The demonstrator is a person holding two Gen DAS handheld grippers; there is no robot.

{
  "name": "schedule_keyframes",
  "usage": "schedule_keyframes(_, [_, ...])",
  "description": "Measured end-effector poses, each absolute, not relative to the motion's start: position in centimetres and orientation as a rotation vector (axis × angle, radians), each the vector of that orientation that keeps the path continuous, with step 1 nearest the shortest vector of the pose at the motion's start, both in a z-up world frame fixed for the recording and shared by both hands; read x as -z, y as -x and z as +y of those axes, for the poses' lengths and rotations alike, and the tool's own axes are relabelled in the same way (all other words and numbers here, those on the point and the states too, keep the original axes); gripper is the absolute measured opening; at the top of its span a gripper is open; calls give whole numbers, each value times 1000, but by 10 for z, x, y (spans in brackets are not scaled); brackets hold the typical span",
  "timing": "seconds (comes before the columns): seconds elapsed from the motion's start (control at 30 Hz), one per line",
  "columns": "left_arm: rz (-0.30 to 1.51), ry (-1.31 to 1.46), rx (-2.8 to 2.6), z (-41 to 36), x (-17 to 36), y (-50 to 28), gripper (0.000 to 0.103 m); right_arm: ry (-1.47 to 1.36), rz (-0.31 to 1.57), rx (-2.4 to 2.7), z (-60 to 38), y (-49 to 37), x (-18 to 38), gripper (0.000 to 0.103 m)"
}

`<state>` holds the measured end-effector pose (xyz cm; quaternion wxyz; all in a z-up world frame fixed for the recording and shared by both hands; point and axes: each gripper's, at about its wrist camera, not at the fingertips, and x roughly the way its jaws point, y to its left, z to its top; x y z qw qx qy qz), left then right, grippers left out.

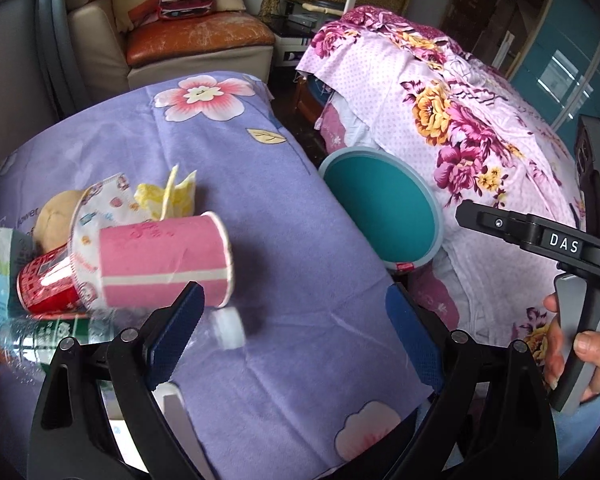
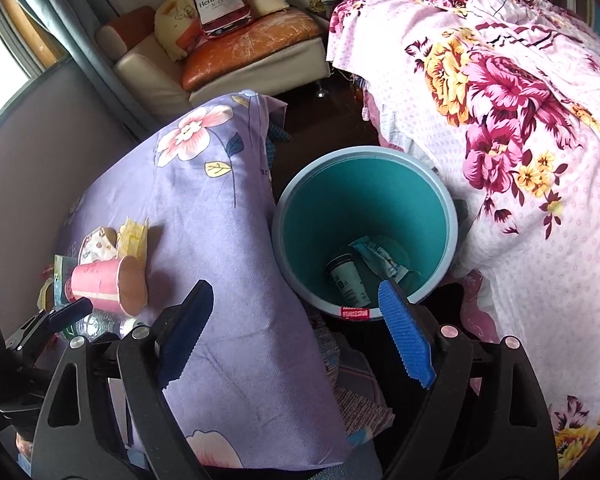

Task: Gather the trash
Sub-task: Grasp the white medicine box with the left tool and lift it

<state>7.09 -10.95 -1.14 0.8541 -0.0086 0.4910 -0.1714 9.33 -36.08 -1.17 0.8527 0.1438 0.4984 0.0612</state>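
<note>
The purple floral cloth (image 1: pixel 284 216) covers the surface under both your tongs and is the largest thing ahead of them. To the right of your right gripper (image 2: pixel 300 332) lies the pink flowered bedspread (image 2: pixel 520 140), draped close against the bin. The teal waste bin (image 2: pixel 452 224) stands between cloth and bedspread, directly ahead of your right gripper, its near rim just beyond the blue fingertips. Inside it, at the bottom, lie a dark cylindrical container (image 2: pixel 342 280) and a crumpled printed wrapper (image 2: pixel 380 258), touching each other.

Your right gripper stands wide apart with nothing between its pads; no item is in its grasp. Your left gripper (image 1: pixel 296 336) is likewise spread wide and empty, pointing down at bare cloth.

The remaining trash sits in a heap ahead and to the left of your left gripper. A pink paper cup (image 1: pixel 164 260) lies on its side, mouth towards the tongs, just beyond the left fingertip. Against its far side lie a red can (image 1: pixel 44 284), a printed face mask (image 1: pixel 100 204), a yellow crumpled wrapper (image 1: pixel 168 196) and a tan rounded item (image 1: pixel 56 216) that I cannot identify. A clear plastic bottle (image 1: pixel 60 336) with a green label lies nearest the left finger, its white cap blurred. Your hand (image 1: pixel 580 352) grips the right tool's handle at the view's right edge.
</note>
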Motion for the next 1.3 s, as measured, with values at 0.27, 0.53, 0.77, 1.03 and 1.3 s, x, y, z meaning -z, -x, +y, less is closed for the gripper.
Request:
schedule_keyframes(0.27, [1073, 10, 269, -44, 28, -29, 92, -245, 1099, -228, -312, -65, 19, 81])
schedule_keyframes(0.53, [1216, 46, 178, 10, 72, -3, 92, -189, 1124, -309, -271, -46, 21, 81])
schedule_keyframes(0.77, [1273, 58, 201, 11, 93, 16, 92, -145, 1146, -354, -245, -39, 22, 81])
schedule_keyframes(1.03, [1260, -26, 179, 0, 101, 21, 93, -121, 1164, -362, -236, -40, 27, 81])
schedule_keyframes(1.3, [1151, -22, 193, 0, 76, 33, 66, -94, 1168, -366, -231, -44, 29, 81])
